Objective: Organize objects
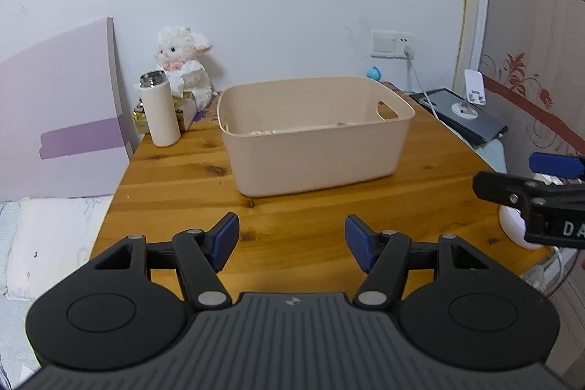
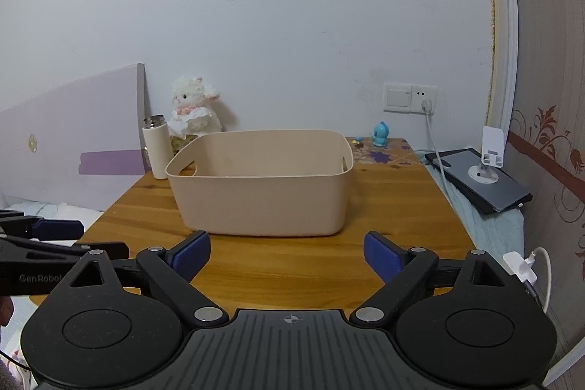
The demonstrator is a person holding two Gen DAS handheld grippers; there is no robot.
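A beige plastic bin [image 1: 314, 152] [image 2: 261, 192] with cut-out handles stands on the wooden table [image 1: 175, 178] [image 2: 395, 200]. A thin pale object lies on its bottom in the left wrist view. My left gripper [image 1: 291, 240] is open and empty, over the table in front of the bin. My right gripper [image 2: 287, 256] is open and empty, also in front of the bin. Each gripper shows at the edge of the other's view: the right one [image 1: 541, 192] and the left one [image 2: 47, 243].
A white thermos [image 1: 160, 110] [image 2: 157, 148], a plush lamb [image 1: 184, 61] [image 2: 195, 106] and a tissue box stand at the back left. A small blue figure [image 2: 380, 134] is back right. A tablet with a phone stand [image 2: 482, 178], a cable and a wall socket are to the right. A bed lies to the left.
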